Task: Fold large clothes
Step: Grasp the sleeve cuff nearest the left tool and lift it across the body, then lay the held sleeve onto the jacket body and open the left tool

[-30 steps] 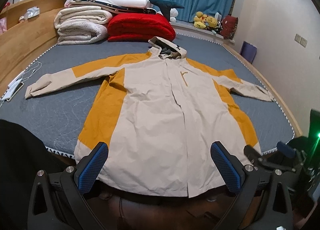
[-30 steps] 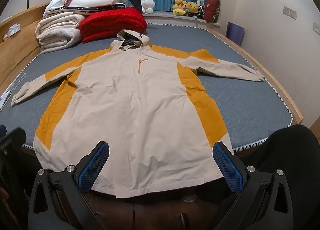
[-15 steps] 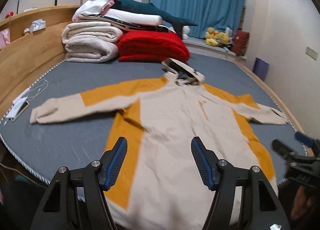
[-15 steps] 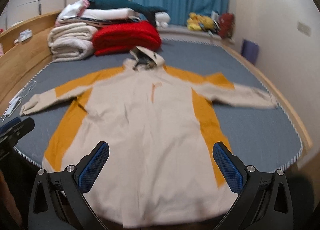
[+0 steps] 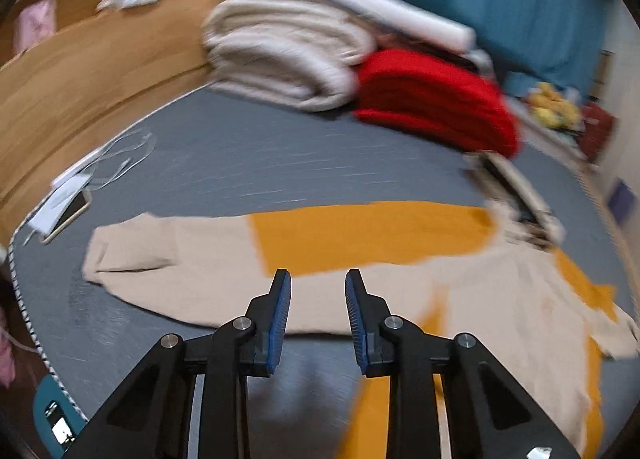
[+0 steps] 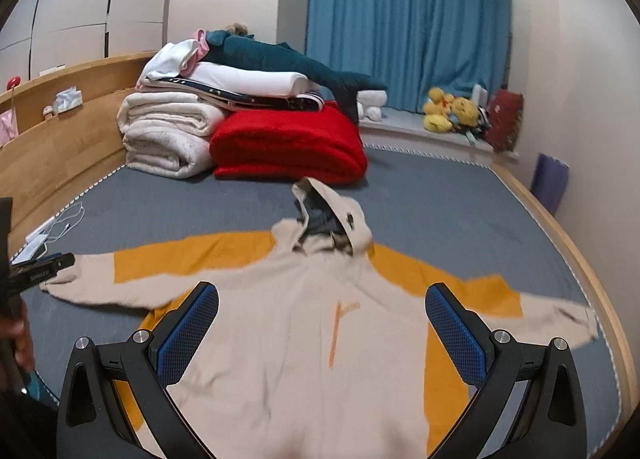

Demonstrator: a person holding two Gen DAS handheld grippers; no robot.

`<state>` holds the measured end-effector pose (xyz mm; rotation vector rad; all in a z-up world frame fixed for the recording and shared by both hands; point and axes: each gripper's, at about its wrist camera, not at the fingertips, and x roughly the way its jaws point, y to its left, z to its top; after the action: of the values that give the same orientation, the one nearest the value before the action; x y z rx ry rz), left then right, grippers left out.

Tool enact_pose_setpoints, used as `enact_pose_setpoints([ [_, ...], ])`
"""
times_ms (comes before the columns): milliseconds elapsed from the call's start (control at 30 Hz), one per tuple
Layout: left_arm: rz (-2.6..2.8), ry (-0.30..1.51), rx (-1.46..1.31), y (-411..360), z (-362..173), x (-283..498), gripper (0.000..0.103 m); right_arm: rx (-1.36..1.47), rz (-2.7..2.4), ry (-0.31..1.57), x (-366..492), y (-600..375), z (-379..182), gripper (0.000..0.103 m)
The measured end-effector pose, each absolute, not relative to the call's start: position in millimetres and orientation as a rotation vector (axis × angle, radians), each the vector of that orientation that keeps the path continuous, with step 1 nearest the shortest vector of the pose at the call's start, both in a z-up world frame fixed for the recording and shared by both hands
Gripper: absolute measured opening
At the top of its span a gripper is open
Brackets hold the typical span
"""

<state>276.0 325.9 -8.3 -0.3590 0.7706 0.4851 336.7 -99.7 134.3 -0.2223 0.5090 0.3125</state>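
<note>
A beige and mustard hooded jacket point(image 6: 304, 319) lies flat, front up, on the grey bed point(image 6: 440, 203), with both sleeves spread out. In the blurred left wrist view its left sleeve point(image 5: 180, 259) stretches across just beyond my left gripper point(image 5: 317, 275). That gripper's jaws are closing; a narrow gap remains and no cloth is between the pads. My right gripper point(image 6: 321, 289) hangs above the jacket's chest, wide open and empty. The left gripper's tip point(image 6: 40, 269) shows at the left edge of the right wrist view, by the sleeve cuff.
Rolled white blankets point(image 6: 168, 135), a red quilt point(image 6: 288, 143) and a plush shark point(image 6: 288, 59) are stacked at the head of the bed. A phone and a white cable point(image 5: 76, 195) lie near the wooden side board point(image 5: 80, 75). Plush toys point(image 6: 452, 111) sit by the blue curtain.
My left gripper swung left from the jacket's hem to the left sleeve and its jaws narrowed a lot. My right gripper rose and moved in over the jacket's chest, still wide open.
</note>
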Motion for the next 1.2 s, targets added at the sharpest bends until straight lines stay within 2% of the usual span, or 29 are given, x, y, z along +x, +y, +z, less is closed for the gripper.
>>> enact_pose_setpoints([
  [133,0.609,0.847,-0.332,374,-50,274,0.026,-0.235,0.342,0.525,373,-91,111,0.103],
  [233,0.704,0.9,-0.439,416,-76,265,0.026,-0.202,0.362,0.624,398,-89,89,0.102],
  [333,0.808,0.914,-0.538,454,-93,255,0.033,-0.233,0.362,0.644,410,-83,75,0.101],
  [467,0.908,0.926,-0.697,497,-121,240,0.05,-0.266,0.376,0.659,420,-74,58,0.093],
  [500,0.922,0.93,-0.749,508,-129,236,0.051,-0.259,0.379,0.665,422,-74,56,0.092],
  [567,0.945,0.937,-0.808,524,-142,231,0.052,-0.226,0.386,0.695,429,-73,49,0.08],
  [767,0.972,0.939,-0.932,555,-163,216,0.053,-0.197,0.392,0.756,441,-67,33,0.063],
  [967,0.97,0.857,-0.985,584,-166,204,0.053,-0.208,0.399,0.727,441,-56,29,0.059],
  [1033,0.977,0.829,-0.999,587,-164,201,0.045,-0.194,0.399,0.701,440,-58,31,0.059],
  [1100,0.998,0.805,-0.996,589,-159,195,0.009,-0.17,0.389,0.661,438,-61,33,0.059],
  [1200,1.039,0.764,-0.915,584,-139,194,0.004,-0.184,0.358,0.628,438,-65,36,0.059],
])
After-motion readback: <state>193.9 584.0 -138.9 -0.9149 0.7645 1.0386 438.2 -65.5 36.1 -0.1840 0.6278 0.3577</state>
